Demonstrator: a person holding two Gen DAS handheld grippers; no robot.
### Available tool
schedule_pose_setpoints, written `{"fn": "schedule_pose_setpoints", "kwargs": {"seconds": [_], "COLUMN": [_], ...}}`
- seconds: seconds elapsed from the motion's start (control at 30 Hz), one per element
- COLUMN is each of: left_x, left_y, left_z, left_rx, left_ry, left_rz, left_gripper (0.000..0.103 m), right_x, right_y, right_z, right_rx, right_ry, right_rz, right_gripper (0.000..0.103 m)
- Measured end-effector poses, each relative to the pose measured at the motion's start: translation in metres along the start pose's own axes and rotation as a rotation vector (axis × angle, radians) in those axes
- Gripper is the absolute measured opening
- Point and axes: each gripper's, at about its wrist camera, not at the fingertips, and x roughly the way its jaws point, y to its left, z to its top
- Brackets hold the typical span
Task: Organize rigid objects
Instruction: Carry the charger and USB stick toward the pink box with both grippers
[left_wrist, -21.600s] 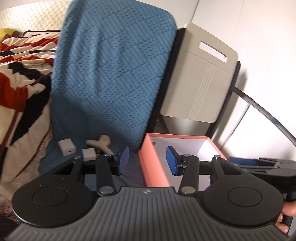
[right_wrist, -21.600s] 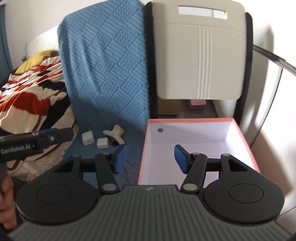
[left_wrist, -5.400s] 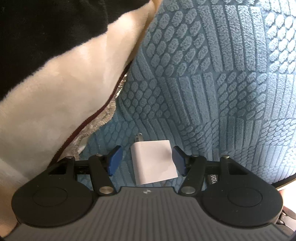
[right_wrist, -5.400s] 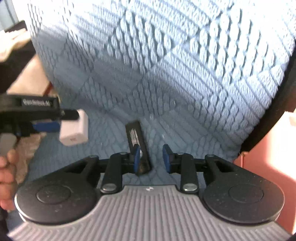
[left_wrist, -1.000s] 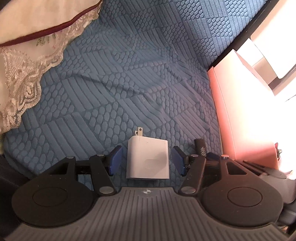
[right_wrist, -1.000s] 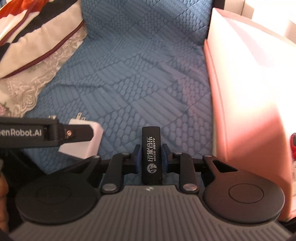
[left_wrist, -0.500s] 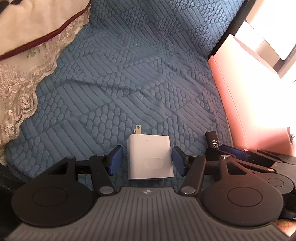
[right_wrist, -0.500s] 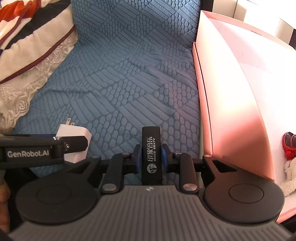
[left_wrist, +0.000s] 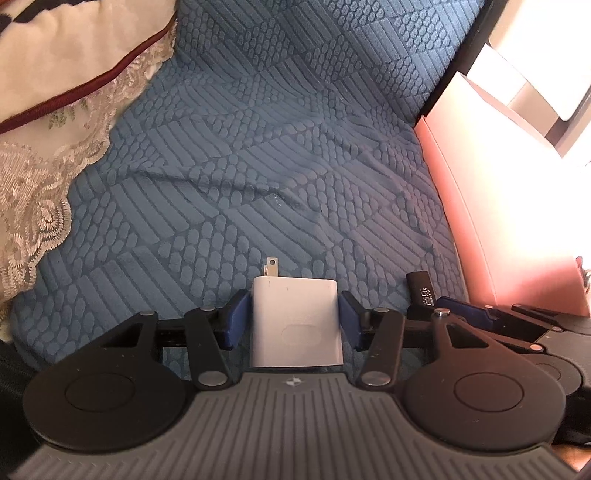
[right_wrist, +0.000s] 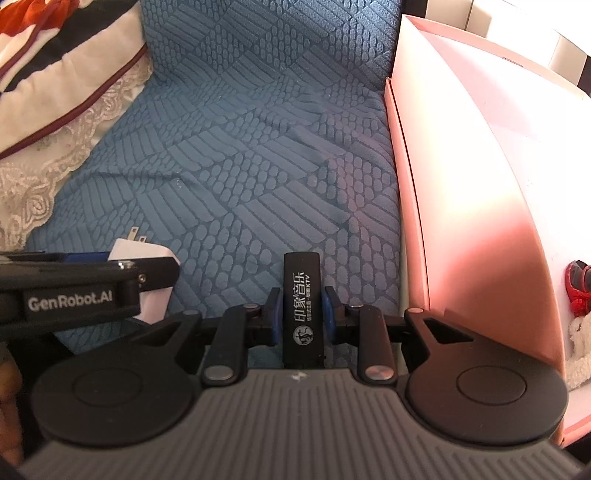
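My left gripper (left_wrist: 293, 321) has a white plug-in charger (left_wrist: 295, 325) between its blue pads, prongs pointing away, just above the blue quilted cover (left_wrist: 258, 166). Its jaws are closing and both pads now touch the charger's sides. In the right wrist view the charger (right_wrist: 147, 254) shows at lower left behind the left gripper (right_wrist: 155, 271). The right gripper (right_wrist: 301, 314) is shut on a black stick with white print (right_wrist: 302, 295), which points forward. That stick (left_wrist: 421, 286) and the right gripper (left_wrist: 434, 306) also appear at the left view's right edge.
An open pink box (right_wrist: 461, 184) stands right of the cover, its wall (left_wrist: 498, 240) close to both grippers. Inside lie a red toy (right_wrist: 578, 284) and something white and fluffy (right_wrist: 580, 350). A lace-edged blanket (left_wrist: 37, 184) covers the left side.
The left jaws have narrowed until both pads meet the charger. The right gripper with the black stick now shows more fully at the left view's right edge. The right grip is unchanged.
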Motion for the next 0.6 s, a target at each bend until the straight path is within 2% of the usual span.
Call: {"fn": "schedule_pose_setpoints", "kwargs": {"seconds": [0.6], "left_x": [-0.023], "left_y": [0.013], "left_z": [0.02], "left_rx": [-0.088], "left_ry": [-0.07], "left_rz": [-0.108], "left_gripper": [0.056], "right_x": [-0.02], "right_y": [0.007], "right_z": [0.021], "right_rx": [0.019], "right_ry": [-0.043], "right_rz": [0.014], "right_gripper": [0.026]}}
